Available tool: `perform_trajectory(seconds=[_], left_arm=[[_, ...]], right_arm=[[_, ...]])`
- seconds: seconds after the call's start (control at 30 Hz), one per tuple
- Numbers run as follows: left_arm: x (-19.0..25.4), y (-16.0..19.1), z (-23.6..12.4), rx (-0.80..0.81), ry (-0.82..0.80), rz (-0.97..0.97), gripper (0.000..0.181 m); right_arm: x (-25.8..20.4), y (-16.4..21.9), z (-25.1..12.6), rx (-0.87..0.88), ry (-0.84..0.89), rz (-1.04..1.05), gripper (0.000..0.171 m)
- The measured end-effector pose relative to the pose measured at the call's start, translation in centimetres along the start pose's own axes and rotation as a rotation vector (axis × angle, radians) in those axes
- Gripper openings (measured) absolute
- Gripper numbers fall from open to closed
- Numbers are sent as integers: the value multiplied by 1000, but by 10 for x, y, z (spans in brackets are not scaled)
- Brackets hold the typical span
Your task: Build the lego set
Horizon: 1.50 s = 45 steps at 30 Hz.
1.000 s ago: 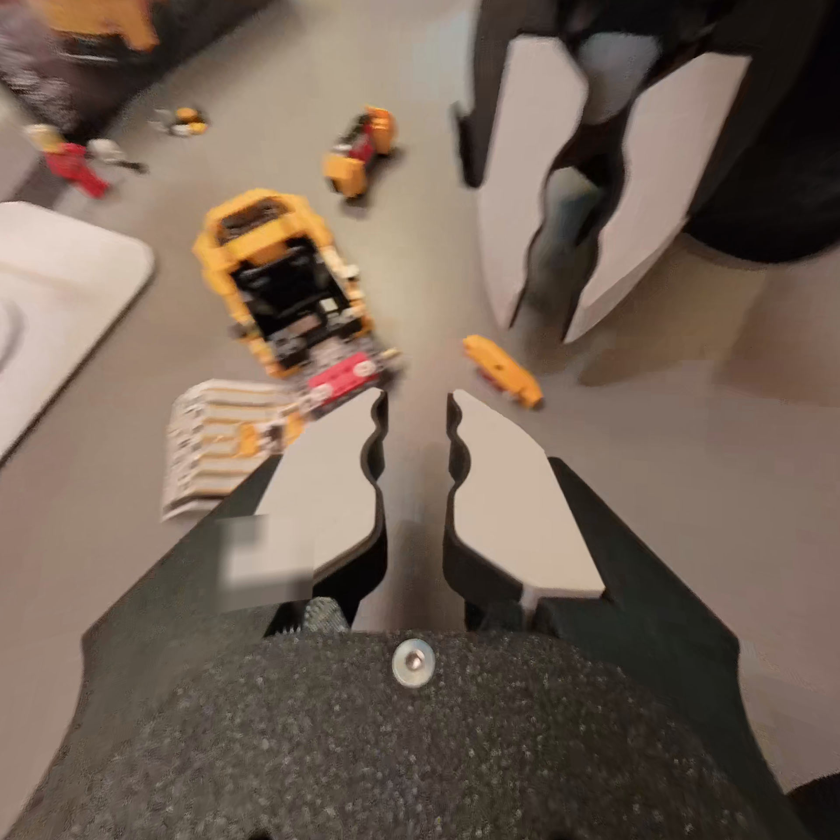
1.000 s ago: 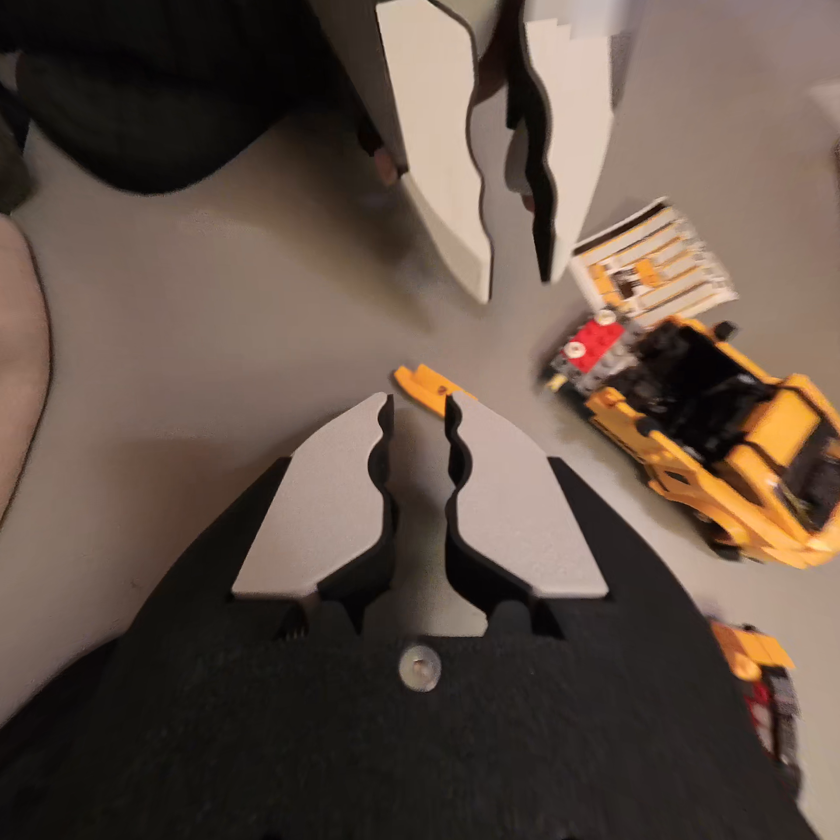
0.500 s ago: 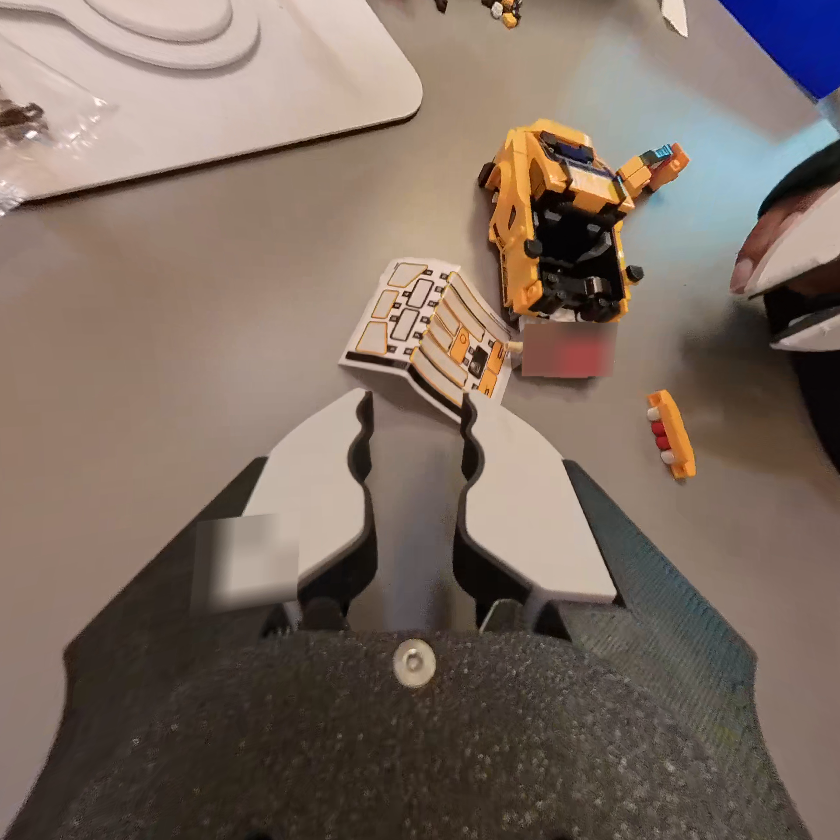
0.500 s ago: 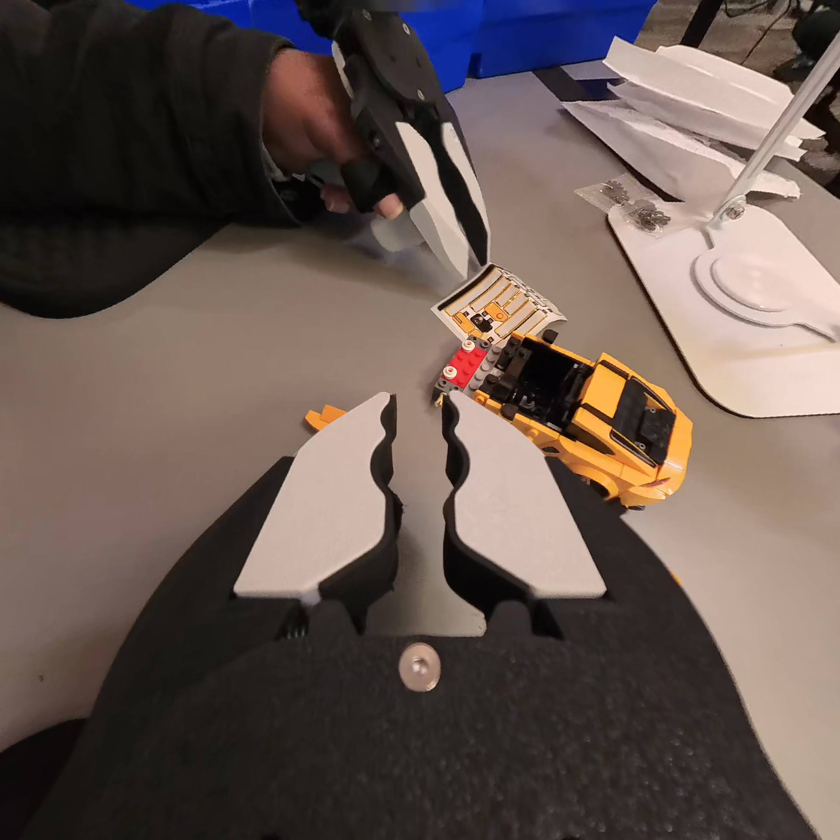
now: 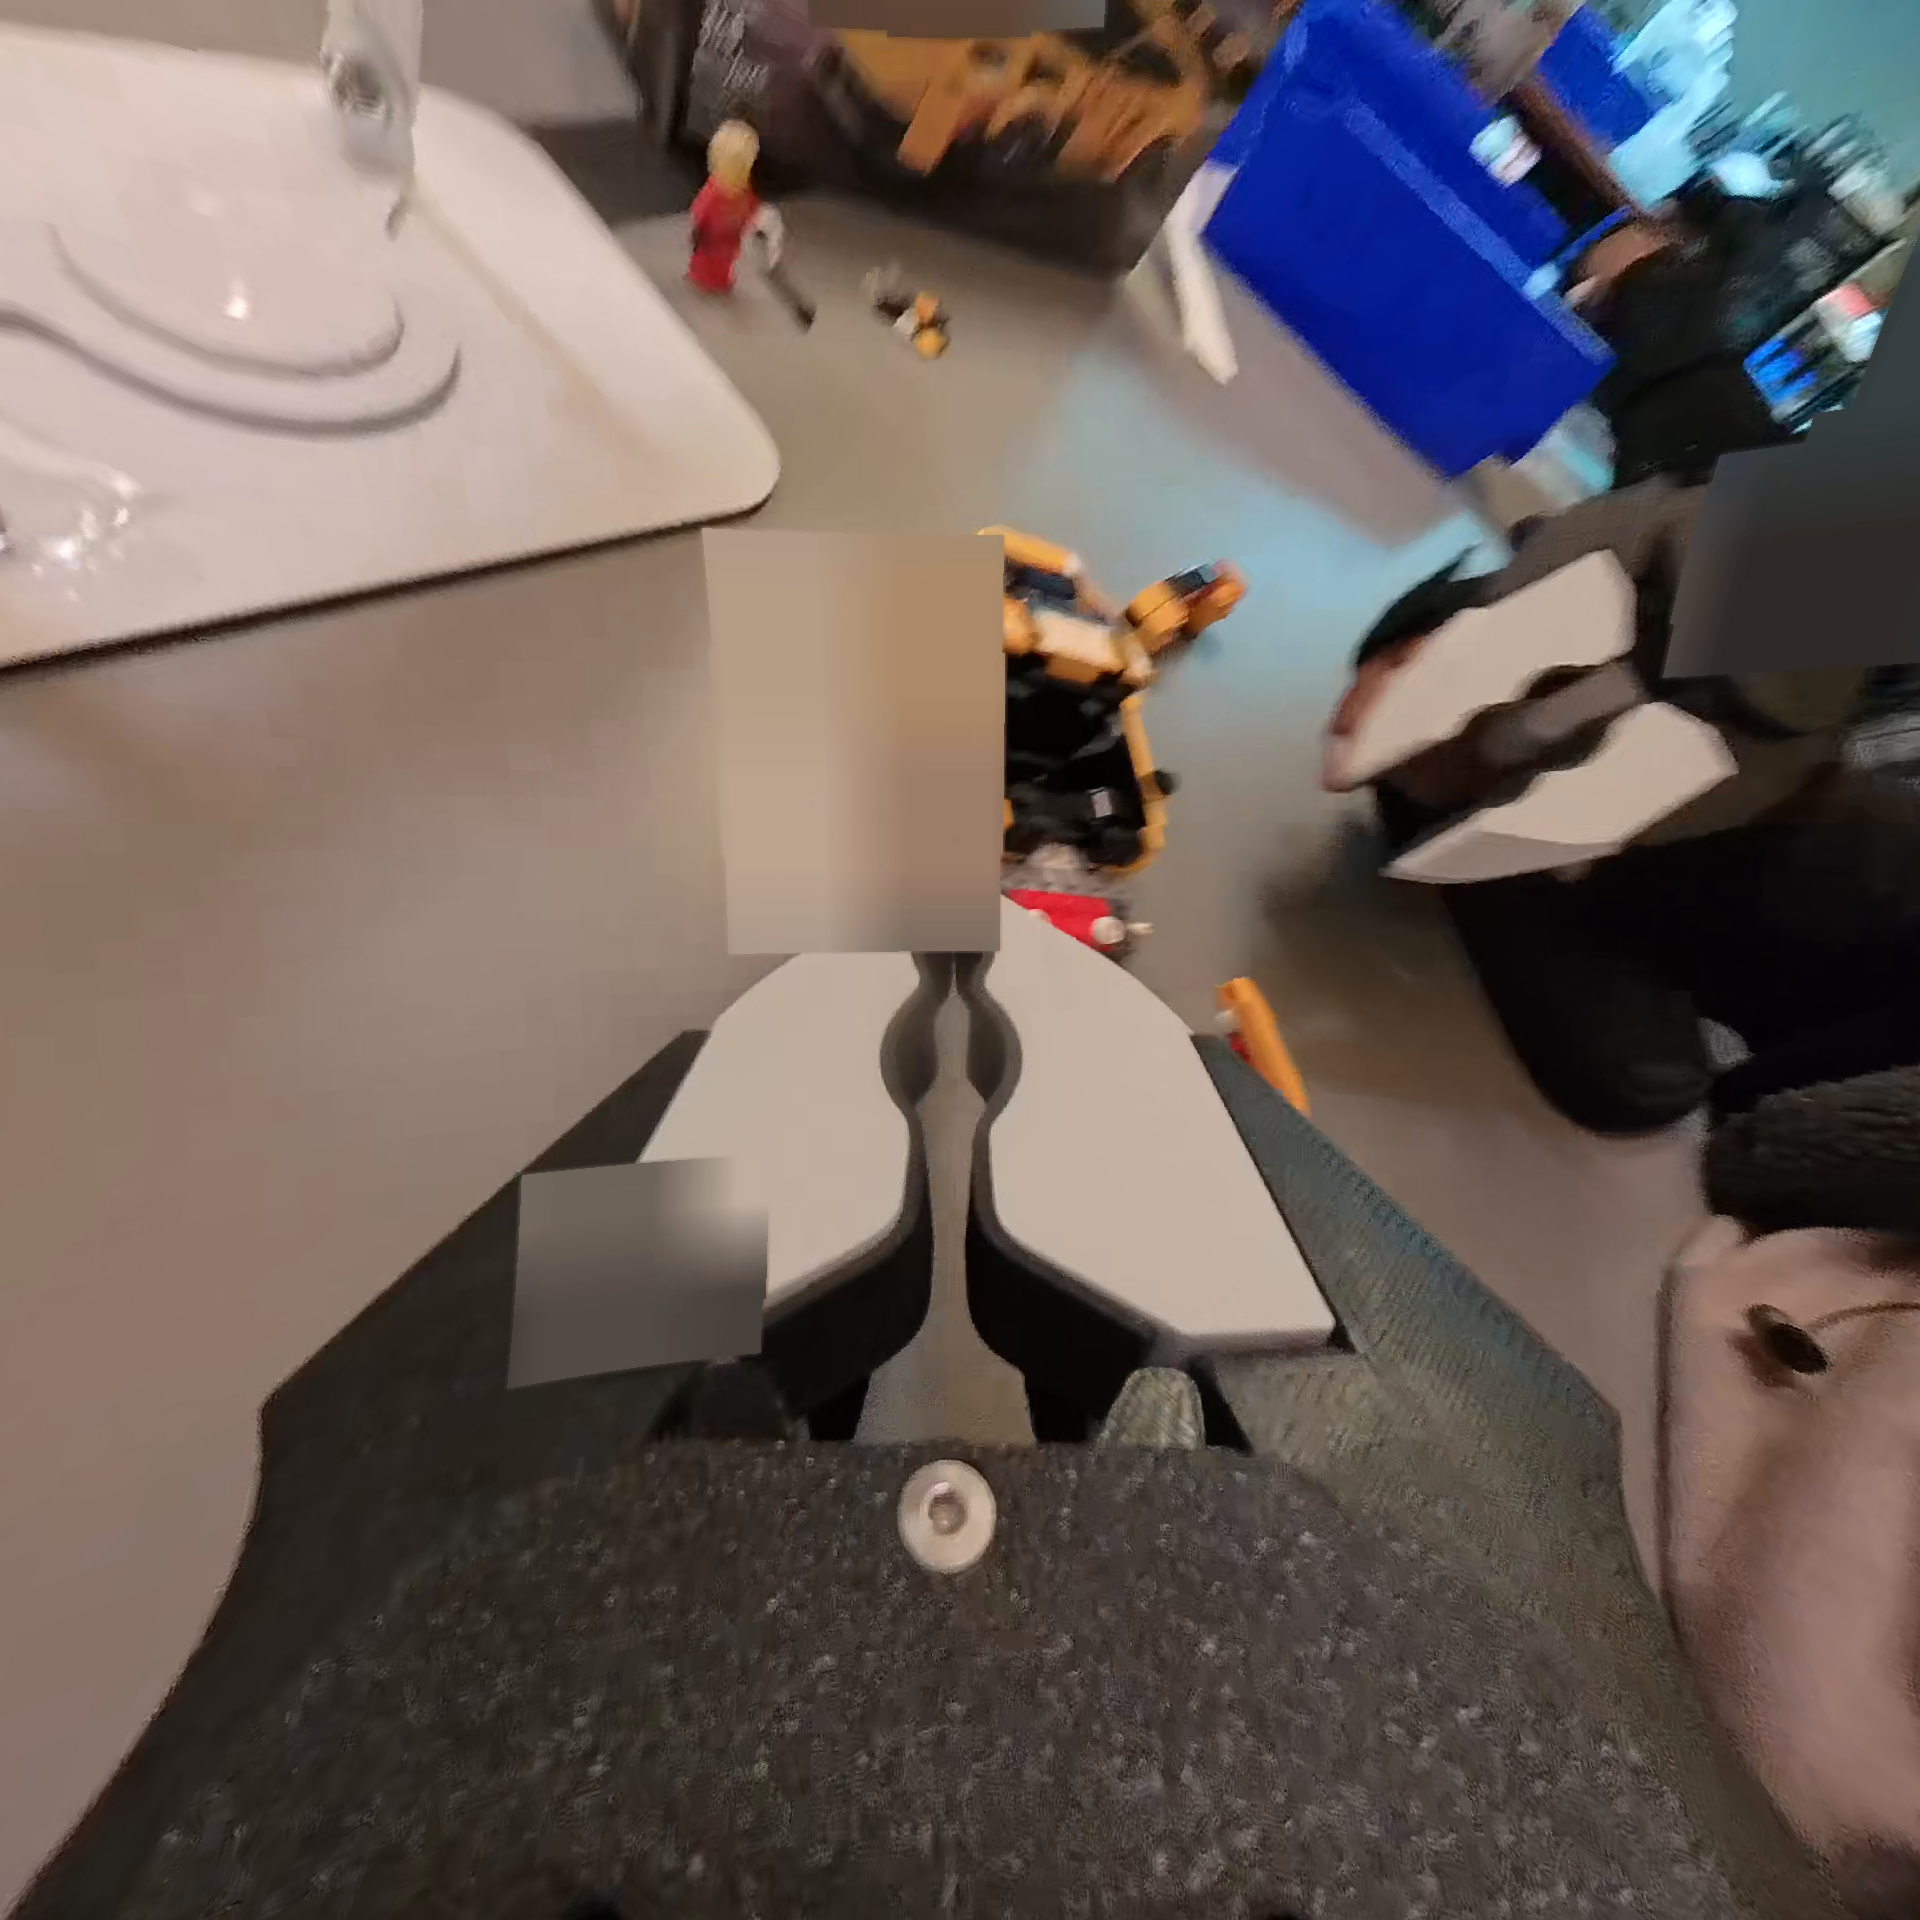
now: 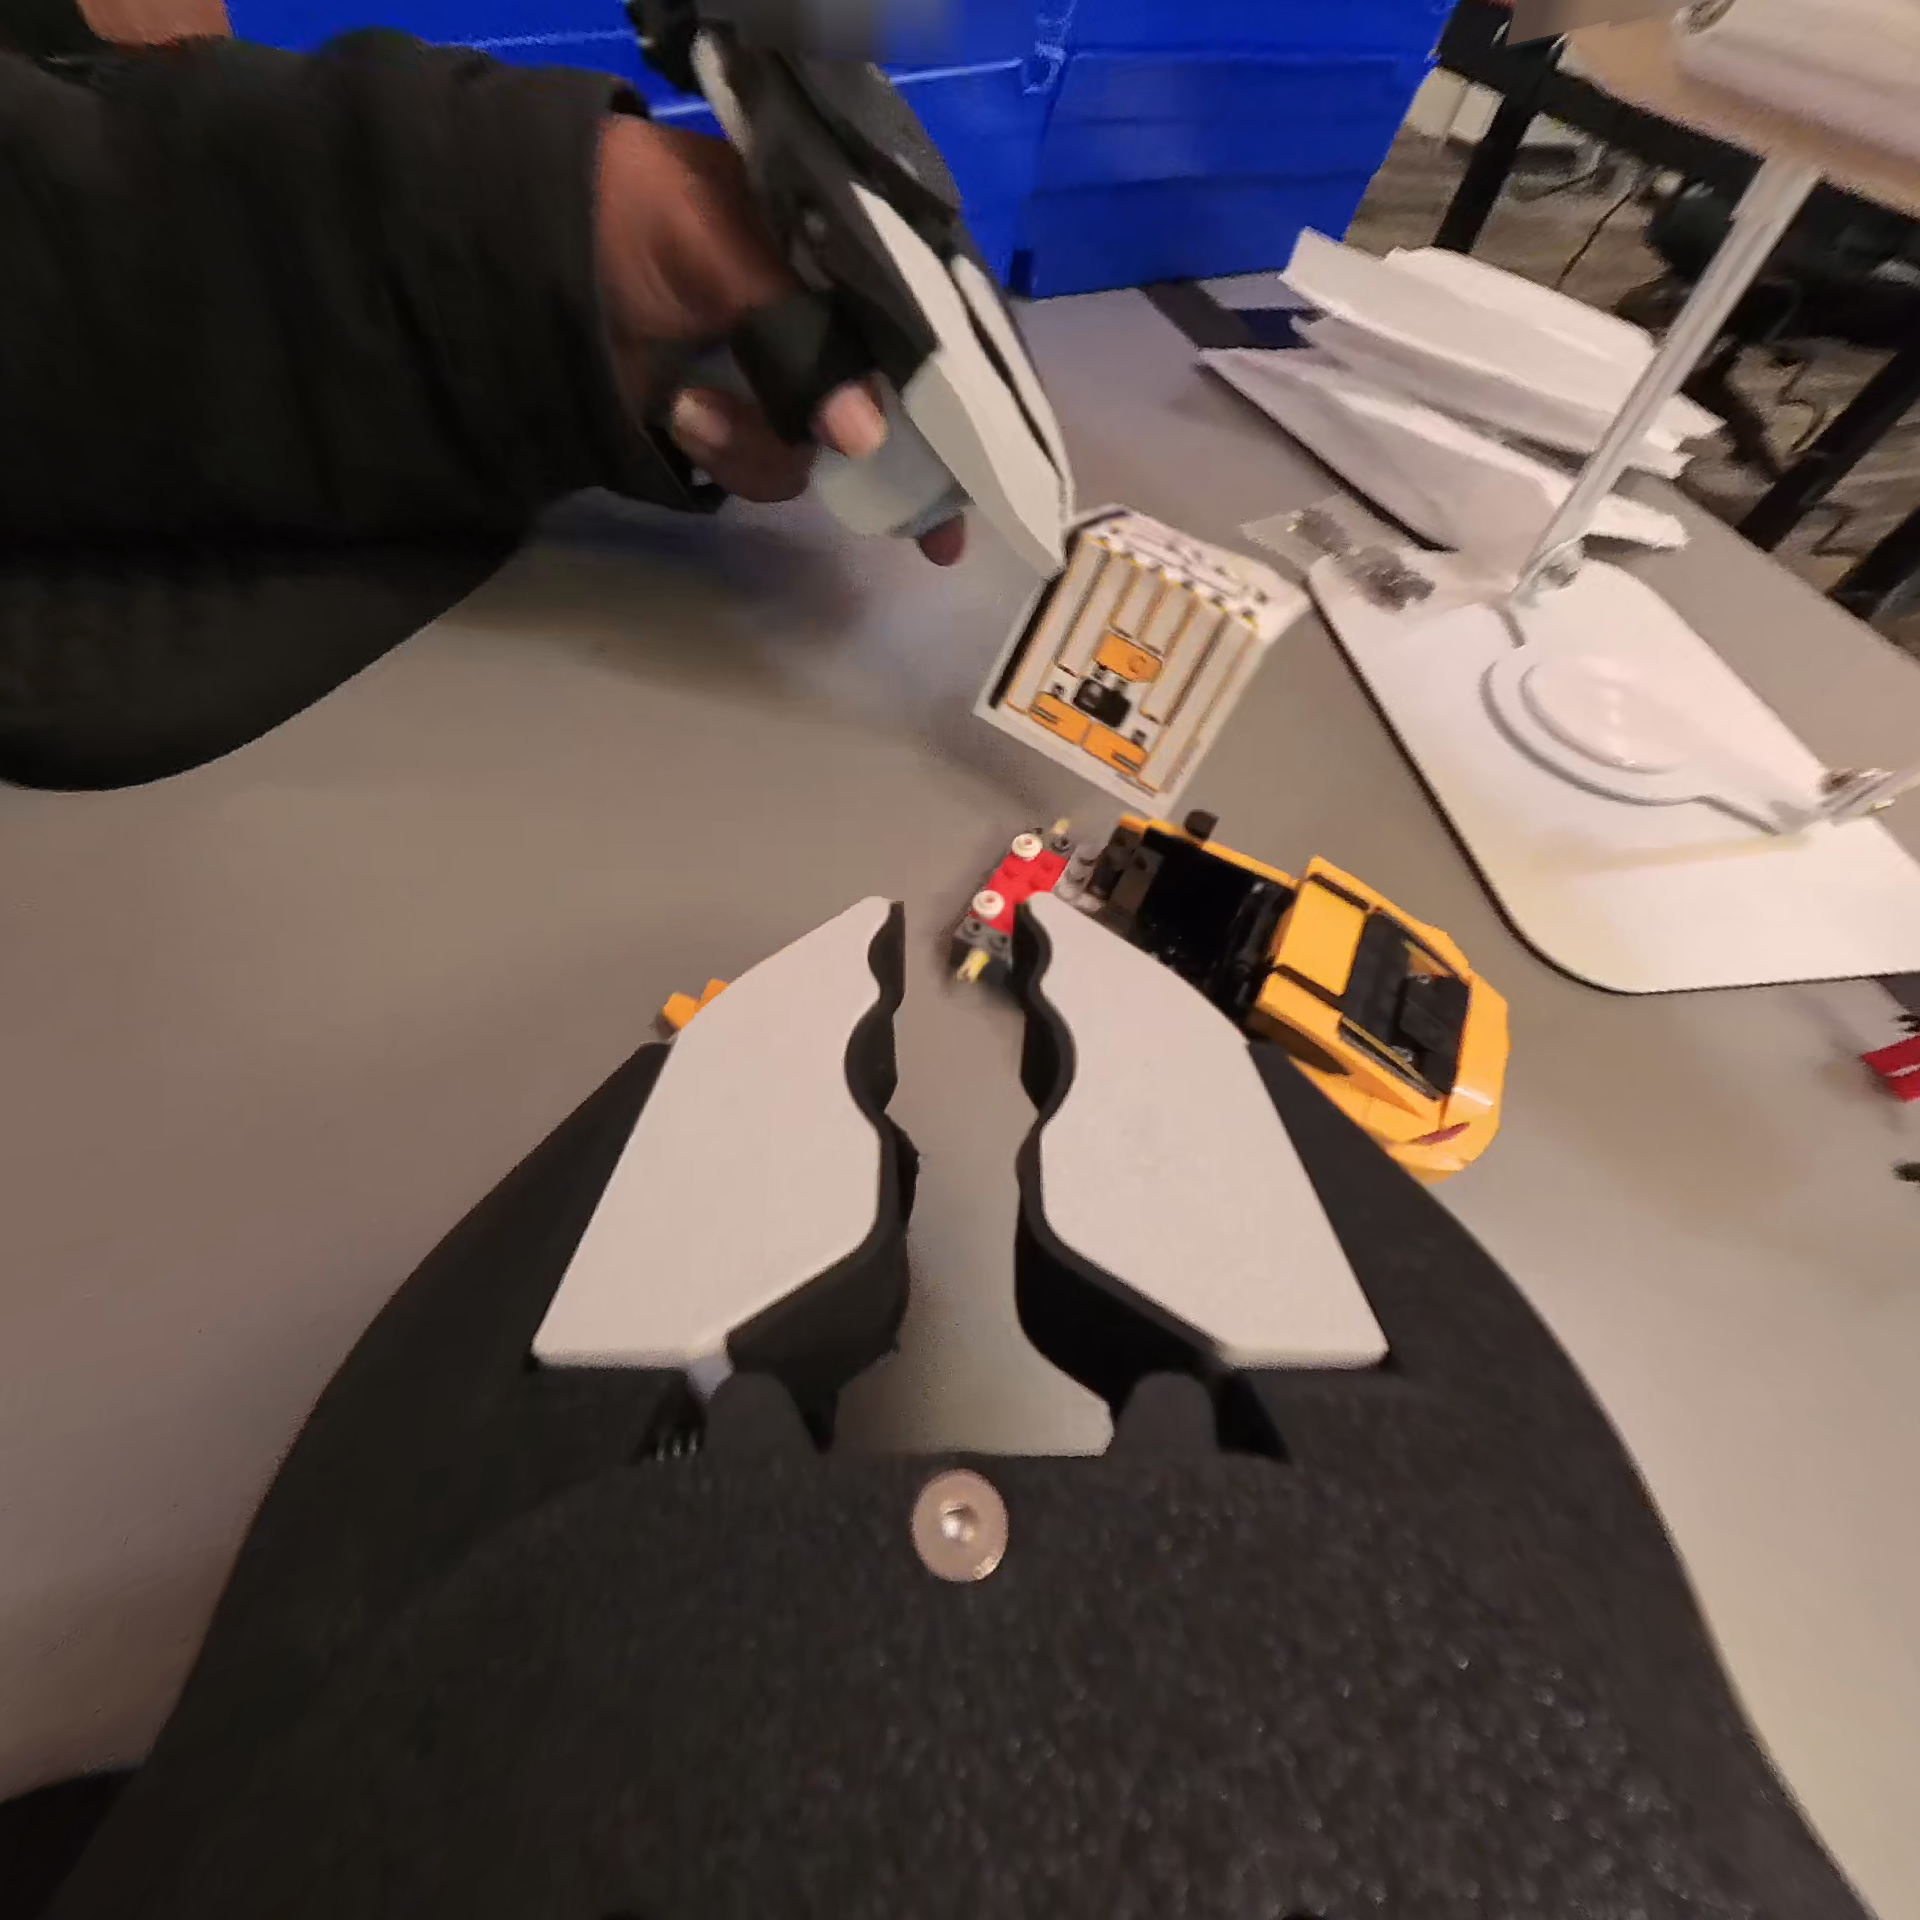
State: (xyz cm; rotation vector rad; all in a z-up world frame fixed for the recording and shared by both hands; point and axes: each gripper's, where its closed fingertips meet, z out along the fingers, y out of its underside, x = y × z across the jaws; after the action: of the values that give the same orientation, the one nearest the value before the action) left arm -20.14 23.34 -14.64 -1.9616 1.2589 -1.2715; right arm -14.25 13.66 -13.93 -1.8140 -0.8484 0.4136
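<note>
A grey desk fronts blue bins, with a white stand base and paper bags at its far side. The left tool is pinched on a sticker sheet, lifted above the desk. The right tool hovers narrowly parted, empty, just before the yellow lego car; a small orange piece lies beside it.

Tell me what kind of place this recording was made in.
Probably an office or lab workspace, not a home: a plain grey table carries the yellow lego car and sticker sheet, with stacked blue bins behind, a white stand base, and cabled desks in the background.
</note>
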Motion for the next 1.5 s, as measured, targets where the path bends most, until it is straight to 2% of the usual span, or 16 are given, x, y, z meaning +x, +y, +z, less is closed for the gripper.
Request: perform_trajectory(seconds=[0.1, 0.17, 0.3, 0.4, 0.47, 0.5, 0.6, 0.7, 0.8, 0.87, 0.93, 1.1, 1.3, 1.4, 1.5], left_arm=[[29, -15, -14, 108, 94, 14, 0], [46, -23, -19, 180, 161, -9, 0], [73, -31, -27, 274, 270, -22, 0], [87, -32, -29, 301, 325, -21, 0], [95, -30, -28, 295, 360, -22, 0], [97, -29, -27, 292, 361, -22, 0], [93, -28, -28, 288, 326, 4, 2], [84, -38, -39, 338, 192, 125, 27], [89, -38, -35, 320, 81, 318, 43], [98, -24, -20, 227, 63, 410, 43], [102, -10, -7, 152, 71, 424, 36], [111, 0, 1, 115, 209, 281, 13], [117, -1, 2, 134, 392, -21, 0], [108, -10, 0, 198, 452, -222, 0], [98, -15, -3, 247, 444, -317, 0]], right_arm=[[4, -9, 4, 13, 35, 31, 30], [3, -19, 7, 46, 2, 141, 38], [0, -48, 8, 189, -98, 372, 40], [-1, -64, 7, 263, -161, 484, 31], [-3, -72, 4, 311, -198, 527, 11], [-5, -75, 2, 332, -226, 540, 0], [-8, -78, -4, 350, -285, 573, 0], [-5, -77, -9, 346, -314, 629, 0], [-13, -66, -3, 263, -377, 661, 0], [-19, -64, 0, 251, -409, 668, 0], [-22, -64, 0, 246, -429, 667, 0], [-25, -63, -1, 246, -458, 667, 0], [-18, -64, -1, 270, -405, 643, 0], [6, -69, -9, 324, -202, 536, 9], [18, -81, -23, 324, 72, 202, 12]])
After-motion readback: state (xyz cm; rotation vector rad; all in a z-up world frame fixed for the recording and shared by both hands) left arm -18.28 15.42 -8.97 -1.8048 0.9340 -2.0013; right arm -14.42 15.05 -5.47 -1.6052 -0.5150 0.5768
